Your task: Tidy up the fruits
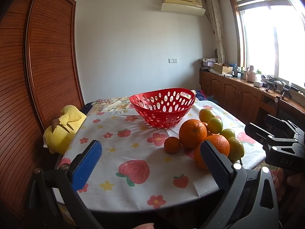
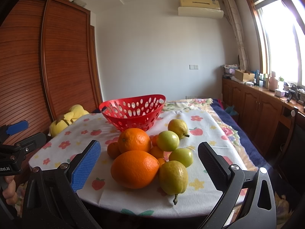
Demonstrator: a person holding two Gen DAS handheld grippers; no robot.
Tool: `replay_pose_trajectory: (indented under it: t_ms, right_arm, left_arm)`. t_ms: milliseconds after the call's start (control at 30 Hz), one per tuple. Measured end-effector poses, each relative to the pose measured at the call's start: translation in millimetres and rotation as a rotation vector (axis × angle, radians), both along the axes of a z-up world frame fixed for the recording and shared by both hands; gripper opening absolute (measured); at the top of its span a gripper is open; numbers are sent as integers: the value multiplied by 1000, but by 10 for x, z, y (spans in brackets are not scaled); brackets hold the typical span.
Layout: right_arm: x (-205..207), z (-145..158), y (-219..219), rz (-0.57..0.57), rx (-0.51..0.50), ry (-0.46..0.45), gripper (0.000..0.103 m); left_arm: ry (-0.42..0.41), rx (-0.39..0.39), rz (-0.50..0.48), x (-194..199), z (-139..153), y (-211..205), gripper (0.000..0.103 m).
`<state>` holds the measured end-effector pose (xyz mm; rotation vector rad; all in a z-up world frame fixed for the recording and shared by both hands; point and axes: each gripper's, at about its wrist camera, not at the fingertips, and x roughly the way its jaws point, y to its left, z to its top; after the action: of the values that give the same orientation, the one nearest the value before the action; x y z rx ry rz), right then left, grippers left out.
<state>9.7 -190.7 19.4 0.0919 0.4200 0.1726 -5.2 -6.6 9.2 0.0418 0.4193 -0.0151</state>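
A red perforated basket (image 1: 163, 107) (image 2: 133, 110) stands empty at the far middle of the table. A pile of fruit lies in front of it: two large oranges (image 2: 134, 168) (image 2: 134, 140), small tangerines (image 1: 172, 144), and several yellow-green fruits (image 2: 173, 177) (image 2: 167, 140). My left gripper (image 1: 150, 152) is open and empty, left of the pile and short of it. My right gripper (image 2: 148, 152) is open and empty, with the pile straight ahead between its fingers. The right gripper's body also shows in the left wrist view (image 1: 282, 143).
The table wears a white cloth with strawberries and flowers (image 1: 133, 169). A yellow plush toy (image 1: 63, 129) lies at the table's left edge against a wooden wardrobe (image 1: 38, 66). A wooden counter with clutter (image 1: 247, 80) runs under the window on the right.
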Motion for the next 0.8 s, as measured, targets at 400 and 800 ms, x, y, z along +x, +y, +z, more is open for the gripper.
replay_pose_trajectory:
  t_ms: [400,800]
  right_arm:
    - [52,-155,10,-14,-17,45,103]
    - [219,-349,-197,-37,-41,84,103]
  left_arm:
    - [82,-21,-24,183,-294,42,103]
    - [150,-47,-122,489,-514,-63,102]
